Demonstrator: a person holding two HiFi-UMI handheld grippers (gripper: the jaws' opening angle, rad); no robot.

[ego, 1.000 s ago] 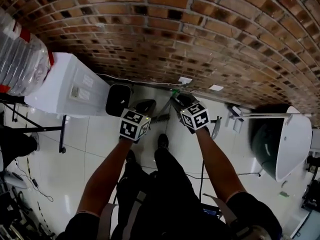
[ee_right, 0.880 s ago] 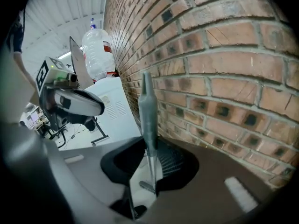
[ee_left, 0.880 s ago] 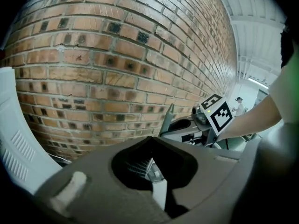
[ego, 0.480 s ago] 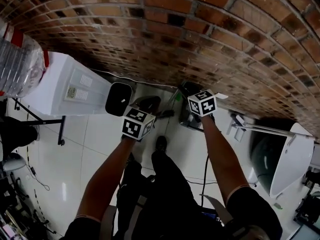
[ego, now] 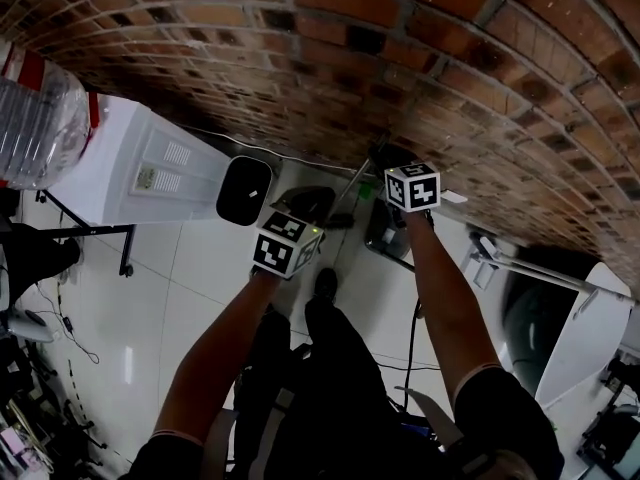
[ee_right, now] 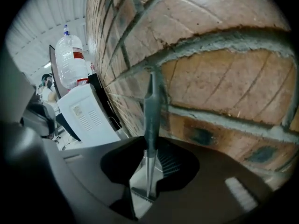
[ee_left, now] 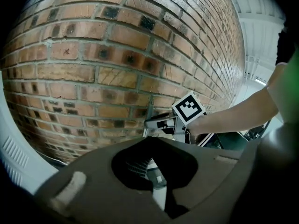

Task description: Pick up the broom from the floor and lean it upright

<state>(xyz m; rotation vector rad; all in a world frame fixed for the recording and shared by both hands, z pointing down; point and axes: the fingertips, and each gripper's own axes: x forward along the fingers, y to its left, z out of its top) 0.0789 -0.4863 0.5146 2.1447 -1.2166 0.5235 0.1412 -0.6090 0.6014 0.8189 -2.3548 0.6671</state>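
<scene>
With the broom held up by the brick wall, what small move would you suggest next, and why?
Probably tip the broom gently onto the brick wall. The right hand-held gripper clamps its handle, which stands nearly upright close to the bricks; contact isn't clear, so releasing now seems risky.

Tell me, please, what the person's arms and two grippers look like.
The left gripper and right gripper are dark grey moulded shells with ribbed fingers; each carries a white cube with black square markers. Arms are bare below short dark sleeves.
</scene>
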